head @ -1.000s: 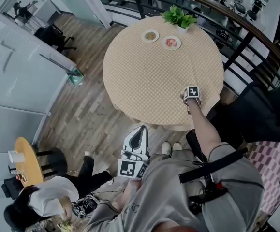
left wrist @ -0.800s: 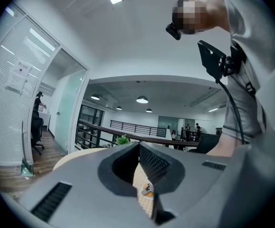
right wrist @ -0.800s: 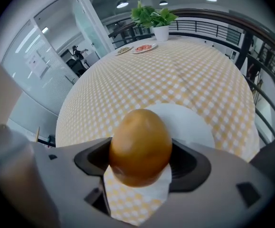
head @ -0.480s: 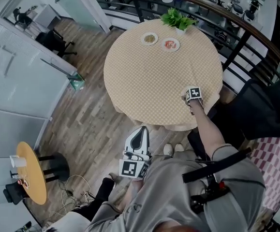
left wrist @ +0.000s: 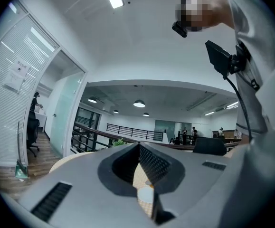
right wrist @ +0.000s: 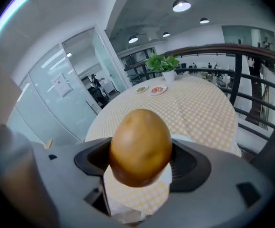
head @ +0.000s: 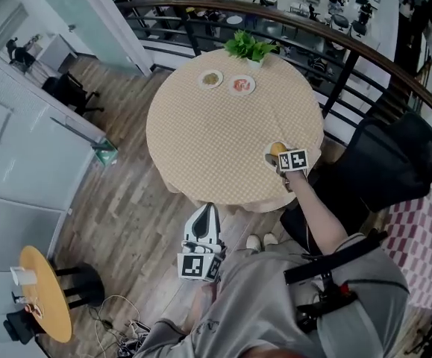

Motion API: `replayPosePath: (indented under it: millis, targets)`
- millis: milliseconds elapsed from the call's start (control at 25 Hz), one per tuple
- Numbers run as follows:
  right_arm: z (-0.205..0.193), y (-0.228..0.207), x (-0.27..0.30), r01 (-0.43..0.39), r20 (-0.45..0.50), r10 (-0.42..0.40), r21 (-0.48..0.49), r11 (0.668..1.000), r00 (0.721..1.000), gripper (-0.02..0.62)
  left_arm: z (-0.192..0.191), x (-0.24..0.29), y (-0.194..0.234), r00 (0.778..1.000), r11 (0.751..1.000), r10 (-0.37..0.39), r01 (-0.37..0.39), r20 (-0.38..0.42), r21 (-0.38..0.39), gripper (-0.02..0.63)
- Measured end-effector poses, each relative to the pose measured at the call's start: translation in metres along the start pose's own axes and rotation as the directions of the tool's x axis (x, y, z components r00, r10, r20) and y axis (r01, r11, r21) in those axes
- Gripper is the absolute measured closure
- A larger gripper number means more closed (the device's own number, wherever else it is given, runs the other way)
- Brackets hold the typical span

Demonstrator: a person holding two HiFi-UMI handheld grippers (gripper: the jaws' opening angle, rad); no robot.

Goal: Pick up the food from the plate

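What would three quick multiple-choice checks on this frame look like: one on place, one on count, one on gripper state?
1. Where does the potted plant stand?
A. at the far edge of the table
B. at the table's centre
C. on the floor

2. How many small plates lie close to the plant?
A. one
B. two
C. four

3. What is the state of the right gripper?
A. open, with nothing in it
B. shut on a fork
C. shut on the brown food

Answers:
1. A: the head view shows the plant at the rim farthest from the person.
2. B: two plates lie side by side just in front of the plant.
3. C: the right gripper view shows both jaws pressed against the food's sides.
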State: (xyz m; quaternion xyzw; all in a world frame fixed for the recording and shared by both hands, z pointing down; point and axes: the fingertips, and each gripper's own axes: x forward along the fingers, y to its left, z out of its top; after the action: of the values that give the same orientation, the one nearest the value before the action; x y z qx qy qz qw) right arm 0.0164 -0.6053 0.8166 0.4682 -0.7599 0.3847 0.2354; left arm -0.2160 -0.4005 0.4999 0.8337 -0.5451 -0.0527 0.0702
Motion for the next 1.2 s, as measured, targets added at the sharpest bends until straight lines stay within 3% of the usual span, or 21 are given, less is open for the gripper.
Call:
replayPosePath:
  millis: [200, 400, 600, 840, 960, 1080, 1200]
  targets:
    - [0.045, 0.041, -0.082, -0.052, 0.188, 0.070, -0.098, 0.994, 0.980, 0.241, 0.001, 0.004, -0.016, 0.999, 0.999, -0.047, 0.046, 0.023, 0.009, 0.595]
    - [0.084, 0.079, -0.177, -0.059, 0.385, 0.127, -0.181, 0.982, 0.914, 0.241, -0.003, 0.011, -0.036, 0.994, 0.994, -0.110, 0.110, 0.021, 0.008, 0.595]
    - [0.105, 0.110, -0.274, -0.011, 0.553, 0.158, -0.260, 0.966, 0.818, 0.241, 0.000, 0.025, -0.064, 0.981, 0.981, -0.195, 0.194, 0.028, 0.031, 0.595]
    - [0.107, 0.139, -0.381, 0.138, 0.717, 0.156, -0.334, 0.933, 0.679, 0.241, 0.021, 0.038, -0.097, 0.962, 0.963, -0.269, 0.267, 0.053, 0.047, 0.595]
    - [0.104, 0.152, -0.418, 0.193, 0.762, 0.154, -0.345, 0.919, 0.629, 0.241, 0.041, 0.042, -0.108, 0.955, 0.957, -0.286, 0.280, 0.081, 0.079, 0.595]
    - [0.095, 0.159, -0.432, 0.213, 0.776, 0.154, -0.349, 0.912, 0.612, 0.241, 0.056, 0.043, -0.113, 0.953, 0.955, -0.286, 0.275, 0.104, 0.110, 0.595]
    - [0.083, 0.165, -0.429, 0.200, 0.762, 0.158, -0.353, 0.914, 0.628, 0.241, 0.064, 0.041, -0.109, 0.954, 0.958, -0.276, 0.265, 0.116, 0.106, 0.595]
